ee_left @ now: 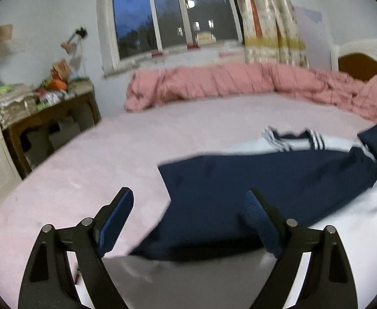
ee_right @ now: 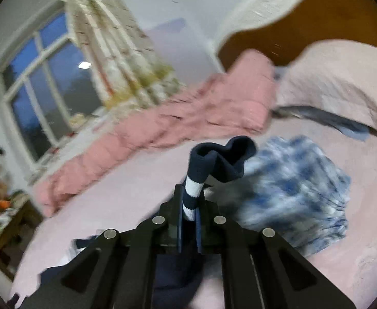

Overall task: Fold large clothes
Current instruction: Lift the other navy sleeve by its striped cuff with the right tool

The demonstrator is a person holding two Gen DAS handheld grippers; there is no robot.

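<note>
A navy and white jacket (ee_left: 239, 188) lies on the pale pink bed (ee_left: 111, 154), its navy sleeve folded across the white body (ee_left: 342, 219). Its striped collar (ee_left: 291, 139) lies at the far side. My left gripper (ee_left: 189, 203) is open and empty, just above the near navy edge. My right gripper (ee_right: 189, 206) is shut on the navy, white-striped cuff (ee_right: 193, 193) of the jacket sleeve and holds it up above the bed. The cuff's end (ee_right: 224, 157) sticks out past the fingertips.
A rolled pink quilt (ee_left: 239, 82) runs along the bed's far side below the window (ee_left: 167, 13). A blue-white patterned garment (ee_right: 291, 188) lies on the bed near a pillow (ee_right: 342, 85) and the headboard (ee_right: 317, 20). A cluttered wooden table (ee_left: 46, 108) stands left.
</note>
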